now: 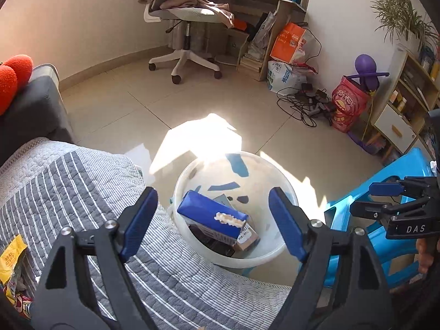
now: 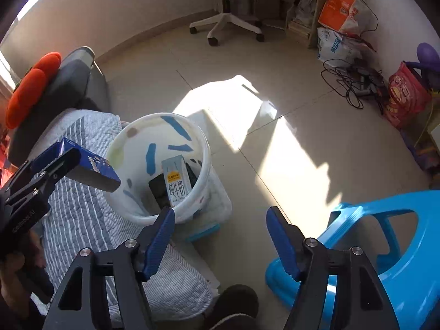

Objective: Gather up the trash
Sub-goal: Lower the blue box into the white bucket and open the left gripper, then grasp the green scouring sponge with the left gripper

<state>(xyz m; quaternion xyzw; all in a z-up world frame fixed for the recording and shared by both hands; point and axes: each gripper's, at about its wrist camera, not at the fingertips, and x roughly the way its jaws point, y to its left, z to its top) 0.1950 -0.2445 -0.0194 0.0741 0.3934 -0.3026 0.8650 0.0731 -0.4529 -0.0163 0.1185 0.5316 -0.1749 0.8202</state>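
Note:
A white trash bin (image 1: 277,250) with blue marks stands on the floor beside the striped quilt. In the left wrist view my left gripper (image 1: 217,222) is open right above the bin, and a blue carton (image 1: 211,216) lies between the spread fingers over the bin, touching neither. In the right wrist view the same blue carton (image 2: 90,167) sits just past the left gripper's (image 2: 68,159) fingers at the bin's left rim. A milk carton (image 2: 176,178) and a dark item (image 2: 159,189) lie inside the bin (image 2: 203,148). My right gripper (image 2: 220,236) is open and empty, right of the bin over the floor.
The grey striped quilt (image 1: 82,192) covers a sofa at left, with yellow snack wrappers (image 1: 12,261) on it. A blue plastic stool (image 2: 385,247) stands at right. An office chair (image 1: 187,27), bags and tangled cables (image 1: 305,104) are farther back on the tiled floor. A slipper (image 2: 236,302) is below.

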